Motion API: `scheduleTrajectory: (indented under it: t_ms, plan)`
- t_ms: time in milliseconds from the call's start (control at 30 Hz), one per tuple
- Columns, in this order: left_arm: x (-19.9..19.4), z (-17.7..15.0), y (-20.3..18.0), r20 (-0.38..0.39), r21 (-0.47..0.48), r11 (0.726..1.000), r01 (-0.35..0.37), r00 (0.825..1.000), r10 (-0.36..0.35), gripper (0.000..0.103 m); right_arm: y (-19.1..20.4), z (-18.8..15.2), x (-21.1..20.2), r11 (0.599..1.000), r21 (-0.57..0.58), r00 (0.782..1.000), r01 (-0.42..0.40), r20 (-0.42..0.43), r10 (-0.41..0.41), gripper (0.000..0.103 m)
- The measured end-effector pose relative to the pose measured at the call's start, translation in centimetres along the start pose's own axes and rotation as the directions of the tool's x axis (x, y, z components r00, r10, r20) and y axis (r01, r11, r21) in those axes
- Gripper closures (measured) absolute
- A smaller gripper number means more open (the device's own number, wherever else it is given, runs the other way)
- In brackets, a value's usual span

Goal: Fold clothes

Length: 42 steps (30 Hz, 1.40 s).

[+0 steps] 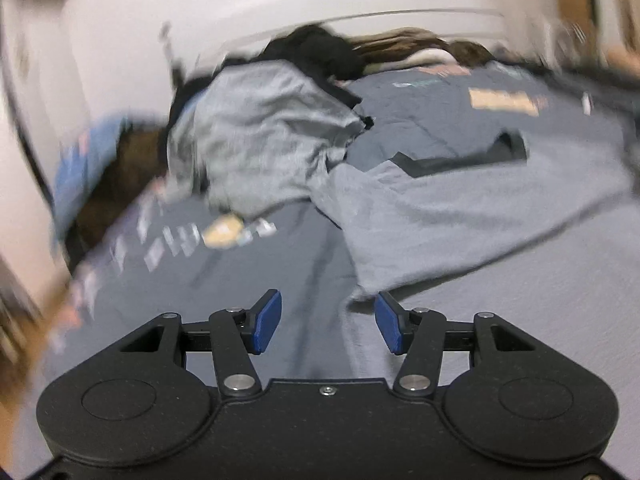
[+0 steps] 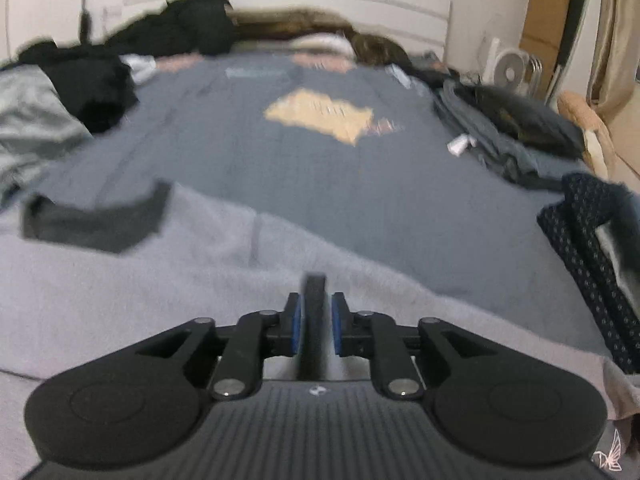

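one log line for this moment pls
left tool open, empty | right tool shut on dark trim | light grey garment spread on bed

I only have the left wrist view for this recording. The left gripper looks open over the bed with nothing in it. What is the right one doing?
Observer: The right gripper is shut on a dark strip standing upright between its blue pads, apparently an edge of the light grey garment.
Operator: Is that the same garment I see ahead of the left gripper?
Observer: Likely; in the right view it has the same dark collar, lying on the left.
Operator: Anything to the right that I am missing?
Observer: Yes, a dark dotted garment at the right edge of the bed, and a small white fan by the wall.
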<state>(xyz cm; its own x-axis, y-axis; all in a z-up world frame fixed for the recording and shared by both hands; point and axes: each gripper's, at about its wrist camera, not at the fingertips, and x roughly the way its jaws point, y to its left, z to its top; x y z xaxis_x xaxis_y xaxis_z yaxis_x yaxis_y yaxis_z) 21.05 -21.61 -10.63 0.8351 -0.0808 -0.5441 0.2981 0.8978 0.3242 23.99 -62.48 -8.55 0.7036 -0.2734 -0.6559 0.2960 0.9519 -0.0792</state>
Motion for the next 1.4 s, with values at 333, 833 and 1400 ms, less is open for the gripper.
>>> scheduleTrajectory:
  t_ms: [333, 833, 1400]
  plan:
    - [5.2, -3.7, -7.6, 0.133, 0.592, 0.789, -0.161, 0.986, 0.101, 0.058, 13.1, 4.9, -1.6, 0.913, -0.053, 0.914, -0.405, -0.019, 0.405, 0.058]
    - [6.2, -4.9, -9.0, 0.172, 0.663, 0.726, -0.182, 0.981, 0.089, 0.093, 39.1, 9.0, 3.0, 0.648, -0.553, 0.843, -0.524, -0.227, 0.488, 0.051]
    - [4.8, -4.7, -7.0, 0.117, 0.617, 0.783, -0.073, 0.993, 0.000, 0.099, 43.0, 9.2, 6.9, 0.630, -0.596, 0.867, -0.498, -0.371, 0.334, 0.099]
